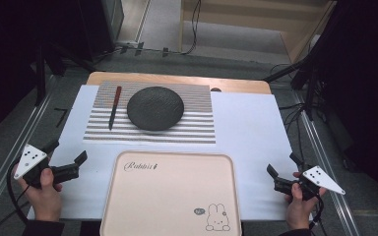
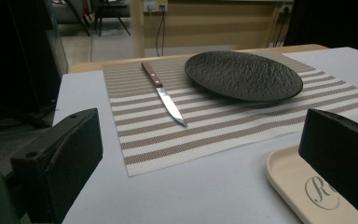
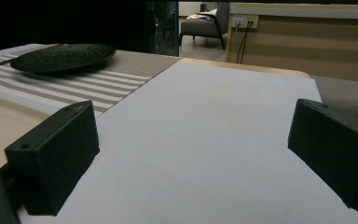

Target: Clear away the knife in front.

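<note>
Both the left gripper (image 1: 66, 153) and right gripper (image 1: 281, 164) gape wide, empty, flanking the beige tray (image 1: 170, 196) at bottom centre.

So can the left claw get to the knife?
Probably yes. The left claw is open, and the knife lies uncovered on the striped placemat beside the black plate, with nothing between them.

Left hand (image 1: 44, 194) coming in from bottom left, gripping left gripper (image 1: 68, 157), jaws standing wide apart, pointing forward and toward centre. Grey three-cornered plate (image 1: 29, 159) sitting on top. Right hand (image 1: 299, 205) coming in from bottom right, gripping right gripper (image 1: 282, 163), jaws also spread wide, angling forward and inward. Both hands sitting well apart, nothing between either pair of jaws.
</note>
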Tool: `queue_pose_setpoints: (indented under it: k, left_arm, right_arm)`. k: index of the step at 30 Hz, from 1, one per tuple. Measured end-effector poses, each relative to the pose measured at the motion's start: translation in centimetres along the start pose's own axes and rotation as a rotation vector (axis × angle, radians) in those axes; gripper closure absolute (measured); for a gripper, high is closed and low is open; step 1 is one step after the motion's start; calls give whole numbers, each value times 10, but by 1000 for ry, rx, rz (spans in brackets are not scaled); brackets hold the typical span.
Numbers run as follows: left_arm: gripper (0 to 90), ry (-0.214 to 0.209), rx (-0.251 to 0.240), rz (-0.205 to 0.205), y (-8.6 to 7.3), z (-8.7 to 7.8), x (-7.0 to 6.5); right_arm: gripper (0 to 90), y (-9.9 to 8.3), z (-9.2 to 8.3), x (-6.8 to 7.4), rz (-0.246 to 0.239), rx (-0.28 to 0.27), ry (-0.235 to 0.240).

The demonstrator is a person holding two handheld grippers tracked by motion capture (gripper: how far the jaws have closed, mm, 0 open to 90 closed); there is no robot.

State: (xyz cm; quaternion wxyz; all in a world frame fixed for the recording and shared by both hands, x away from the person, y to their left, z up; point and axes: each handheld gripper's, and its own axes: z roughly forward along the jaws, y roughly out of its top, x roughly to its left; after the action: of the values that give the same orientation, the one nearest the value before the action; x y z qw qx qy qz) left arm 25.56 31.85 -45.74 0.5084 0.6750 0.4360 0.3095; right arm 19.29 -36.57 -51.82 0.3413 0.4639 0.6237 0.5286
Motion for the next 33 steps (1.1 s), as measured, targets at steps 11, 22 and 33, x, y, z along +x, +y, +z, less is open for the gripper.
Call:
queue_pose_setpoints:
  k: [11, 22, 33]
  left_arm:
    - [0, -16, 0, 6, 23, 17, 0]
    - [0, -21, 20, 42, 42, 34, -2]
    - [0, -15, 28, 53, 63, 55, -1]
  right_arm:
    - [6, 0, 0, -1, 2, -12, -3]
    - [6, -1, 0, -1, 4, -10, -1]
    - [6, -1, 0, -1, 13, -12, -3]
